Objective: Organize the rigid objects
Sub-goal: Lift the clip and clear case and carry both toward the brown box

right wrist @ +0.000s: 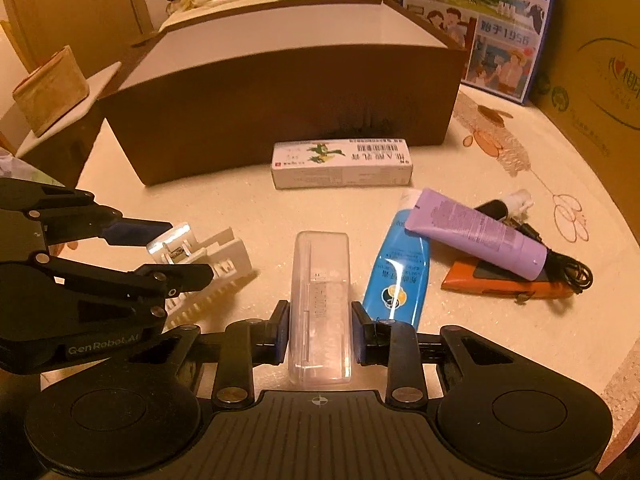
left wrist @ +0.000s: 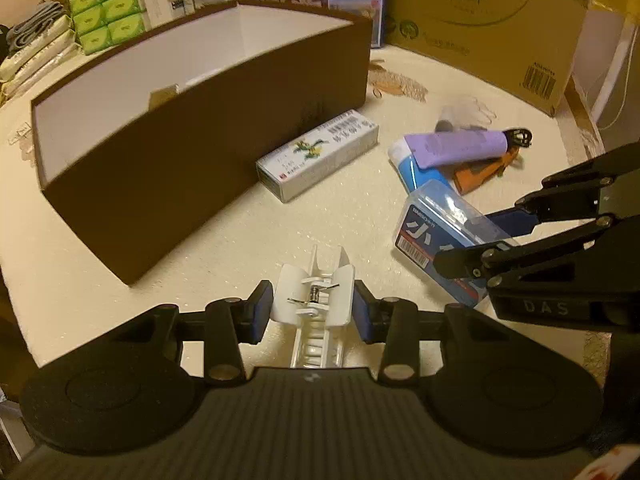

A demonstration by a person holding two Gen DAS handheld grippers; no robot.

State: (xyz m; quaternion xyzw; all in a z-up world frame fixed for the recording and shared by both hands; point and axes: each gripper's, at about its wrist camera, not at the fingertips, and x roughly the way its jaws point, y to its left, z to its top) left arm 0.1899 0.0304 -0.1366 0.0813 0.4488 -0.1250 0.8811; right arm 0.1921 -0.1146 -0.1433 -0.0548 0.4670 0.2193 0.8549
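You had both pickups in hand: your left tongs (left wrist: 313,307) were closed on the white hair clip (left wrist: 316,300), your right tongs (right wrist: 320,332) closed on the clear plastic case (right wrist: 320,308), both just before the brown box (right wrist: 280,92). Next, I judged, each needed lifting over its near wall.

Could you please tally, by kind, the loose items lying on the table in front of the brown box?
Tubes: 2 (blue tube, purple tube)
Cartons: 1 (white carton)
Clear cases: 1 (clear case)
Hair clips: 1 (white hair clip)
Orange items: 1 (orange item)
Total: 6
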